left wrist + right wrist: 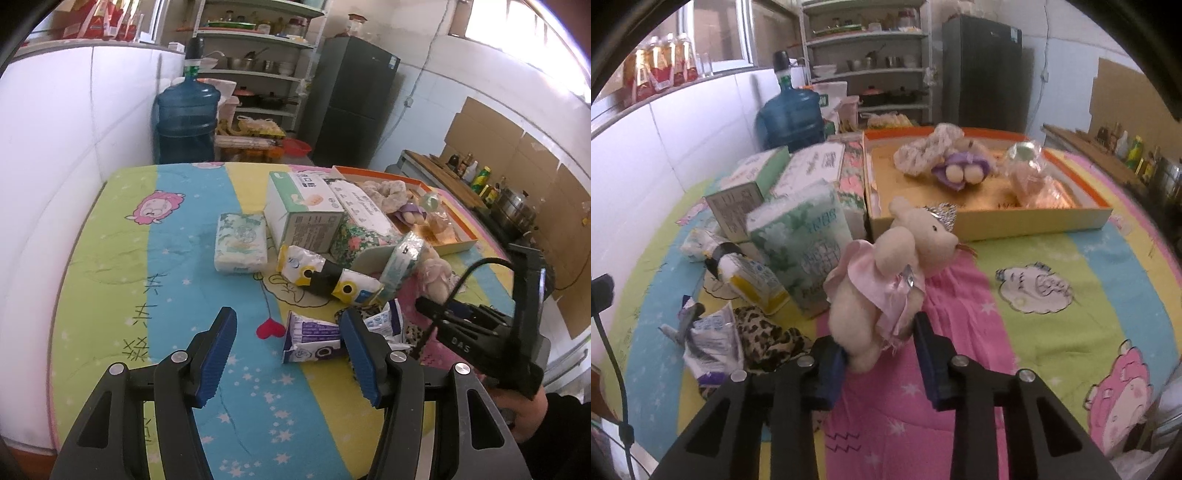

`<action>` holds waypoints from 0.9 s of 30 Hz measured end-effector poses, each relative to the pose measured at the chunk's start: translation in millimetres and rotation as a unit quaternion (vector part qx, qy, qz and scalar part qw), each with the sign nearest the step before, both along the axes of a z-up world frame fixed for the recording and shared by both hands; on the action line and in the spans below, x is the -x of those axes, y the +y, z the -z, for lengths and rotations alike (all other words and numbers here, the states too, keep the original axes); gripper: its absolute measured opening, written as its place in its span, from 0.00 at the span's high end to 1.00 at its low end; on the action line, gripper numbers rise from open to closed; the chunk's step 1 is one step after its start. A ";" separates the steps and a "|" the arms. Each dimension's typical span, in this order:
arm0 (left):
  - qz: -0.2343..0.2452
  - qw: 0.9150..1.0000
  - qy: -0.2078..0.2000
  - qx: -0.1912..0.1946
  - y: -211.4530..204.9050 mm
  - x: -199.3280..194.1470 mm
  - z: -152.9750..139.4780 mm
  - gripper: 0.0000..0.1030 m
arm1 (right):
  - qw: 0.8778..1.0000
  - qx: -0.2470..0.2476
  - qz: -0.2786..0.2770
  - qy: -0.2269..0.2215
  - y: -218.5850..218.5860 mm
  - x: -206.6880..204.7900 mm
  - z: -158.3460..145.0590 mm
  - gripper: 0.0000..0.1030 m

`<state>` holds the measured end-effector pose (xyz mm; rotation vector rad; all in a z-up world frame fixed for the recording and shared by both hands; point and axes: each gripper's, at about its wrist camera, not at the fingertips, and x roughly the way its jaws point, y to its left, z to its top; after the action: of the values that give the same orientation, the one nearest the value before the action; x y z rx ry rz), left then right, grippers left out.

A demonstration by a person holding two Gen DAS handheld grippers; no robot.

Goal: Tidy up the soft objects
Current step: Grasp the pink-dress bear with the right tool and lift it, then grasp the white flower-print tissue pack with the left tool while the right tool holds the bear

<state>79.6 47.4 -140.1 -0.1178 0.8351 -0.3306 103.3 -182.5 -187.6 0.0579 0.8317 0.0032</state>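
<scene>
Blue-padded and spread wide, the left gripper (288, 354) hangs empty over the striped cartoon bedsheet (166, 266), with a purple tissue pack (312, 338) lying just ahead near its right finger. From the right wrist, the right gripper (881, 360) has its jaws around the lower body of a cream plush toy in a pink dress (886, 273), which lies on the sheet just in front of the orange-rimmed box (1052, 218) holding other soft toys.

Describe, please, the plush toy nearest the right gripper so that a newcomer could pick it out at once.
Start at the orange-rimmed cardboard tray on the cartoon bedsheet. Just in front of its near wall lies a cream plush toy, its lower end between the right gripper fingers. Unlike the toys inside the tray, it wears a pink dress and a silver crown.
</scene>
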 end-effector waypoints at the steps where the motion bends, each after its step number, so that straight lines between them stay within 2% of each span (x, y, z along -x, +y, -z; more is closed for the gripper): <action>1: 0.003 1.000 0.000 0.002 -1.7 -1.0 0.4 0.41 | 1.000 0.003 -0.001 -0.003 -0.2 2.6 -3.3 0.67; 10: 0.024 0.999 0.013 0.028 -19.6 -19.0 3.8 0.41 | 0.999 -0.001 0.014 -0.028 -13.9 22.2 -32.3 0.68; 15: 0.019 0.999 0.010 0.029 -31.9 -40.1 6.0 0.41 | 0.999 0.012 0.012 -0.047 -14.0 34.0 -49.0 0.68; 22: -0.014 1.000 -0.008 -0.004 -15.6 -82.4 6.6 0.41 | 0.998 0.020 0.009 -0.059 -20.7 43.1 -63.2 0.68; 27: -0.017 0.999 0.018 -0.025 -7.1 -117.5 23.1 0.41 | 0.998 0.016 0.011 -0.054 -28.2 40.8 -62.7 0.68</action>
<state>197.2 40.3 -163.3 -0.0917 0.8745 -0.2766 62.5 -210.7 -124.9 0.0370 0.7231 -0.0278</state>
